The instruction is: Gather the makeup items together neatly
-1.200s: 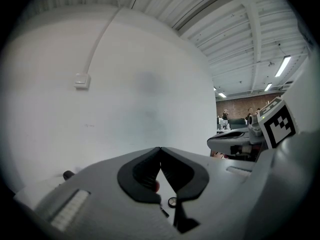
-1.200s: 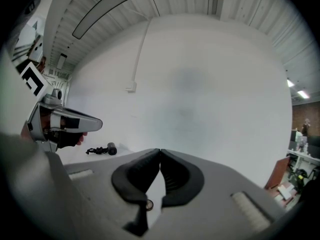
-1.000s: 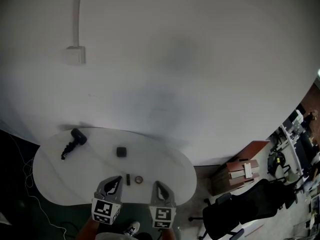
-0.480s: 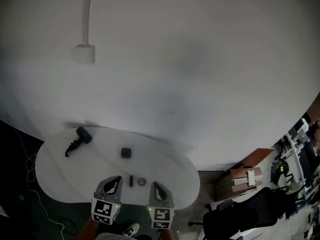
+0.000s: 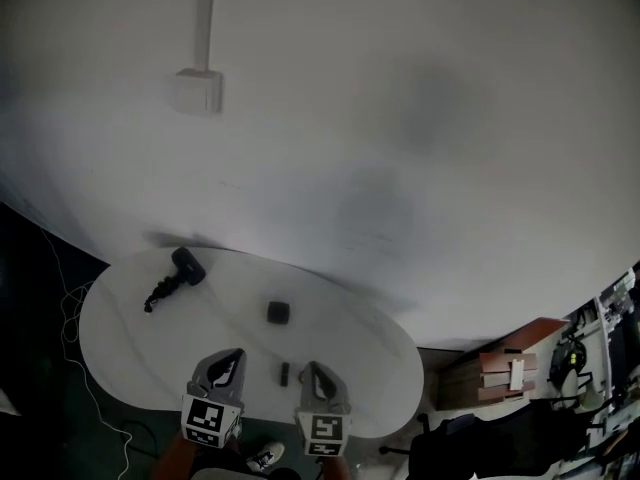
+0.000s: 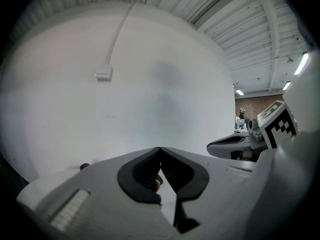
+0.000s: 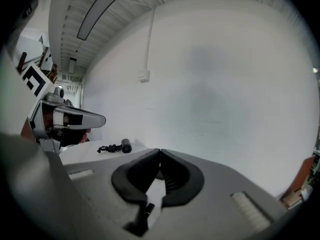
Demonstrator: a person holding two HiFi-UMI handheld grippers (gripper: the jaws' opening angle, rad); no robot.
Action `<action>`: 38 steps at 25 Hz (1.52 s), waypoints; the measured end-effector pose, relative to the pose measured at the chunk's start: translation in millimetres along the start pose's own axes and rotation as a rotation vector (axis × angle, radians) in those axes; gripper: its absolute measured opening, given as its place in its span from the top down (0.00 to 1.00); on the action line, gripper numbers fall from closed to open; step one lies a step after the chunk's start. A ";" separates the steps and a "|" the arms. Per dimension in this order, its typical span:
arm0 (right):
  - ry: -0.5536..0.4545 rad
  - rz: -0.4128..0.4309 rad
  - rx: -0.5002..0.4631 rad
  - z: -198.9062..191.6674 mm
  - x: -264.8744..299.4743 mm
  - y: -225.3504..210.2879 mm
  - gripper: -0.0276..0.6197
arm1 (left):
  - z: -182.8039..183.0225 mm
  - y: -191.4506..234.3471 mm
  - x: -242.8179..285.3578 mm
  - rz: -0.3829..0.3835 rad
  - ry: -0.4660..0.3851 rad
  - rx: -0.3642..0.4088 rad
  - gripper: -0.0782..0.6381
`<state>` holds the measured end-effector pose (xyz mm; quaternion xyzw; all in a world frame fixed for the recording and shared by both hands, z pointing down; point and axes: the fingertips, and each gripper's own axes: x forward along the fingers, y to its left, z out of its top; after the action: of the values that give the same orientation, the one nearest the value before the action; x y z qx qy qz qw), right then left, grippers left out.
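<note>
Only the head view shows the whole white oval table [image 5: 120,338], smooth and matt, in front of a plain white wall. Far left of the small black square case [image 5: 278,312], near the table's back edge, lies a black cylindrical device [image 5: 180,273] with a twisted black cord. The right gripper view shows it too, low and from the side.

Left of the case and nearer to the person is the left gripper [image 5: 232,354], grey plastic with ribbed black pads. Its own view shows the jaws pressed together at the tips, with nothing clamped. Through the gap behind the pads a small reddish thing shows, which I cannot identify.

Just in front of the case, toward the person, lies a short dark stick [image 5: 285,373], too small to name. The right gripper view shows it under the jaws. Right of the stick, the right gripper [image 5: 311,367] also has its jaws closed together and empty. Far right of the case, on the floor, stands a brown wooden cabinet [image 5: 510,373].
</note>
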<state>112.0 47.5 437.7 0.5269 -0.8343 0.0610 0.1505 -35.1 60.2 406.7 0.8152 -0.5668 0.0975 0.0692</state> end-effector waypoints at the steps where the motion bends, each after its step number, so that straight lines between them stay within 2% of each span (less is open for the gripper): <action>1: 0.010 0.004 0.000 -1.3 9.9 2.1 0.95 | -3.2 8.1 4.8 0.003 0.009 -0.002 0.88; 10: 0.111 -0.007 0.037 -21.8 96.3 8.7 0.95 | -38.7 60.5 64.3 -0.046 0.102 -0.020 0.88; 20: 0.222 -0.034 0.103 -55.8 164.8 5.2 0.94 | -81.3 81.6 127.0 -0.134 0.207 -0.040 0.88; 24: 0.279 0.004 0.095 -71.1 185.7 16.3 0.72 | -95.0 88.6 138.9 -0.151 0.237 -0.058 0.88; 29: 0.349 0.025 0.122 -97.8 213.4 27.6 0.52 | -109.7 103.1 152.2 -0.164 0.267 -0.069 0.88; 38: 0.480 -0.008 0.163 -143.2 247.2 28.6 0.44 | -143.9 116.4 167.3 -0.186 0.339 -0.091 0.88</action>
<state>14.4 -115.5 652.9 0.5107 -0.7649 0.2508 0.3018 -99.2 -100.5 586.4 0.8320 -0.4728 0.2010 0.2092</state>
